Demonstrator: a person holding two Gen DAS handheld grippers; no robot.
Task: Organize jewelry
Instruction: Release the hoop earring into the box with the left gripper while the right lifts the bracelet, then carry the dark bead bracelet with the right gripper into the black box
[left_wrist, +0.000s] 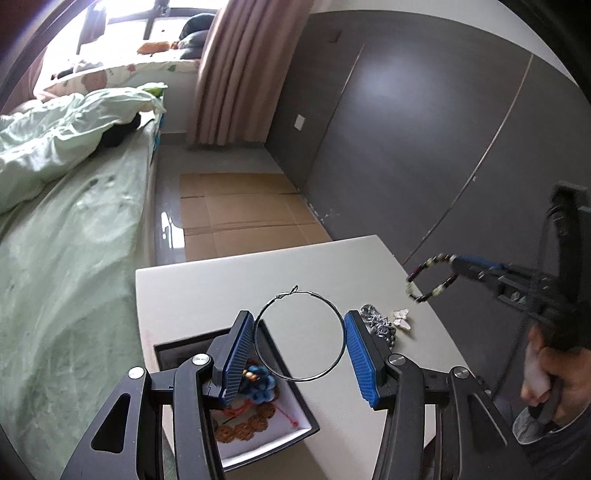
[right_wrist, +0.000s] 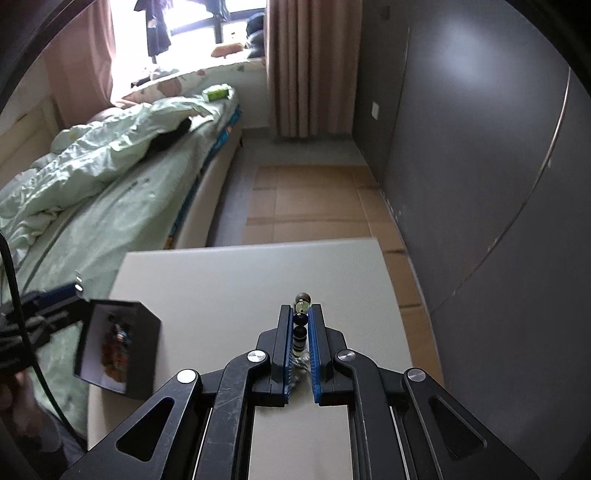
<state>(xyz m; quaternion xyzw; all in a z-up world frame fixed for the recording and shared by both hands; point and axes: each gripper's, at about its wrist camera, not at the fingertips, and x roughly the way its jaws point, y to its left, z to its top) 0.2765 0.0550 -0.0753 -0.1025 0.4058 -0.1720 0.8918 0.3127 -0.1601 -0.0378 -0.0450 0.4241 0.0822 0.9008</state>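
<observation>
My left gripper (left_wrist: 299, 332) is open wide, and a large thin hoop earring (left_wrist: 300, 335) spans the gap between its blue pads, above the edge of a black jewelry box (left_wrist: 291, 402) with a white inside. The box holds blue and brown beaded pieces (left_wrist: 258, 384). My right gripper (right_wrist: 300, 325) is shut on a dark beaded bracelet (right_wrist: 301, 332), held above the white table (right_wrist: 236, 288). The bracelet (left_wrist: 430, 277) hangs in a loop from that gripper (left_wrist: 456, 264) in the left wrist view. A silver chain pile (left_wrist: 376, 321) and a white butterfly piece (left_wrist: 402, 318) lie on the table.
The box (right_wrist: 118, 343) sits at the table's left edge, with the left gripper (right_wrist: 55, 299) beside it. A bed with green bedding (left_wrist: 55, 229) stands to the left. Flattened cardboard (left_wrist: 243, 214) covers the floor beyond the table. A grey wardrobe wall (left_wrist: 424, 129) runs along the right.
</observation>
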